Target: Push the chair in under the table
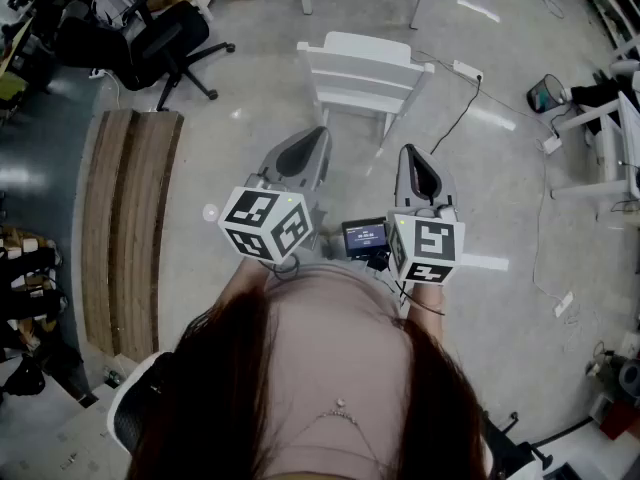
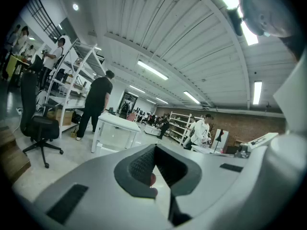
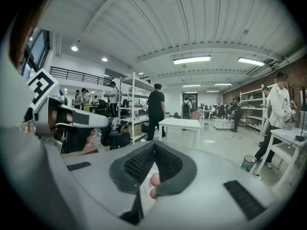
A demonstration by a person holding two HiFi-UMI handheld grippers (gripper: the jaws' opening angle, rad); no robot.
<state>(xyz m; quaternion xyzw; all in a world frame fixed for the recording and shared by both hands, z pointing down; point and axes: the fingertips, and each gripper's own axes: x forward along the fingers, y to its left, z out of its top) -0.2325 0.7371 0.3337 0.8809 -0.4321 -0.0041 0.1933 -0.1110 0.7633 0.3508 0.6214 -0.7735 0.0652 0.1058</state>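
A person stood with two grippers held out in front, both clenched on nothing. The left gripper's (image 1: pixel 317 134) jaws met tip to tip, and so did the right gripper's (image 1: pixel 409 154). The white chair (image 1: pixel 365 71) stood on the floor ahead of both grippers and below their line, touched by neither. The white table (image 3: pixel 180 122) stood beyond it. The step in hand looked like the approach. Next, the closed tips would probably have to drop to the chair's near edge and press it forward.

You hold your left gripper (image 1: pixel 318 134) and right gripper (image 1: pixel 409 152) side by side before your chest, tilted slightly downward. The 2 pairs of jaws are closed.
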